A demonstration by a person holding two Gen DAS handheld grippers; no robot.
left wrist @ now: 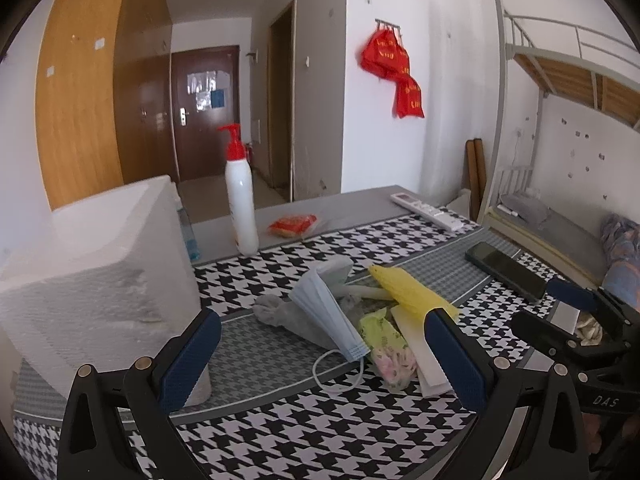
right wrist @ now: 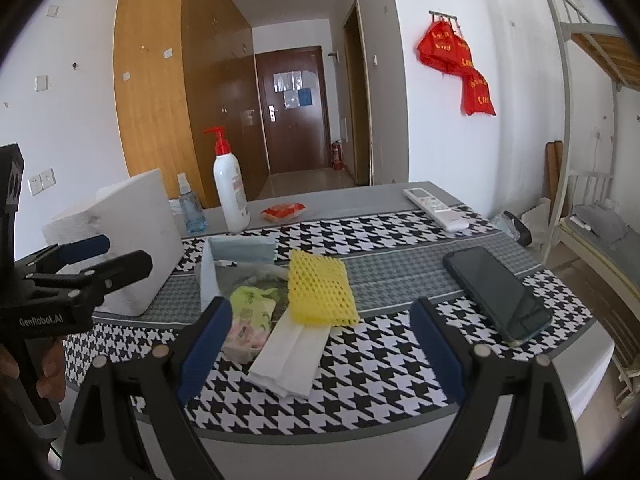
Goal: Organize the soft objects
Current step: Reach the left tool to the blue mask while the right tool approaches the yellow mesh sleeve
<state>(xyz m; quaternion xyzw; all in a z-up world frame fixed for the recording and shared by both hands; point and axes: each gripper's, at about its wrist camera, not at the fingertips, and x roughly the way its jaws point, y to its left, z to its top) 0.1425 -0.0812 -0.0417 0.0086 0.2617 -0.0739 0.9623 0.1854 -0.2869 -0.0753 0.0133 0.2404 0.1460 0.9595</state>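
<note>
A pile of soft things lies mid-table on the houndstooth cloth. It holds a light blue face mask, a yellow foam net, a green and pink packet, a folded white tissue and a grey cloth. My left gripper hovers open just short of the mask. From the near edge, my right gripper faces the tissue and net, open and holding nothing.
A white foam box stands left of the pile. A black phone lies to the right. At the back stand a pump bottle, a small spray bottle, a red snack packet and a remote.
</note>
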